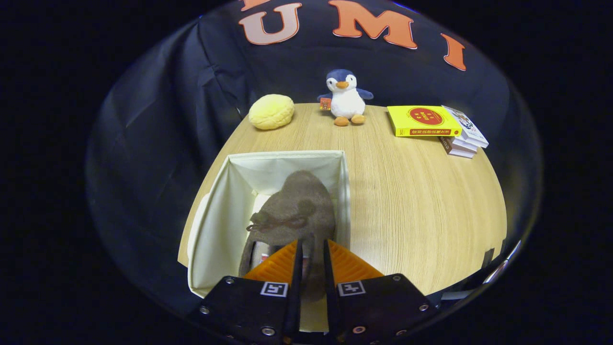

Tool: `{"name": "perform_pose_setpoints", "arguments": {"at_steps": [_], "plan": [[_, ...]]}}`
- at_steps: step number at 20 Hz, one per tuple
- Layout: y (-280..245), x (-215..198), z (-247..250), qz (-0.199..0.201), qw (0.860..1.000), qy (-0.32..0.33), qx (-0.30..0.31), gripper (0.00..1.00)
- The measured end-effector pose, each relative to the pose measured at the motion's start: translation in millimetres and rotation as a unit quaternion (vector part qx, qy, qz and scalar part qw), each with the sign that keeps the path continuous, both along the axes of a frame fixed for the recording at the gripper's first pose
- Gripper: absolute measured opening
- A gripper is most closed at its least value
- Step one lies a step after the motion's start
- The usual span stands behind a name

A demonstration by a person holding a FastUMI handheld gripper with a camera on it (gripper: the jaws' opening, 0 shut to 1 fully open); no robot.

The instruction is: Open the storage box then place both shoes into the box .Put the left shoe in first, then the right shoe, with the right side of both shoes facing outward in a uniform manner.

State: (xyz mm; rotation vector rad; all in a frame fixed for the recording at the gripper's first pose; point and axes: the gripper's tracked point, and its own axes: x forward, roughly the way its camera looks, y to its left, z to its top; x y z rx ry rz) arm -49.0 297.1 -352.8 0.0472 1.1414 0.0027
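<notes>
A cream fabric storage box [225, 211] stands open on the wooden table, just ahead of my fingers. A brown suede shoe [297, 206] with a bow on its top hangs over the box's right half, toe pointing away from me. My gripper [311, 249] is shut on the shoe's heel rim, both fingers pressing on the brown edge between them. The box's floor under the shoe is mostly hidden; a pale patch of it shows to the left of the shoe.
At the table's far edge sit a yellow round plush [271, 111], a penguin plush [345, 98] and a stack of books [433, 124] topped by a yellow one. Bare wooden tabletop [412, 201] stretches to the right of the box.
</notes>
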Motion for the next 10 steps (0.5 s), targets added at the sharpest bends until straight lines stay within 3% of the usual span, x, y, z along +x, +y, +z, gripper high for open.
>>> {"name": "perform_pose_setpoints", "arguments": {"at_steps": [6, 10], "plan": [[-17.5, 9.3, 41.6, 0.002, 0.998, -0.055, 0.025, 0.34], [-52.1, 27.6, 90.3, -0.001, 0.99, -0.14, 0.032, 0.5]]}}
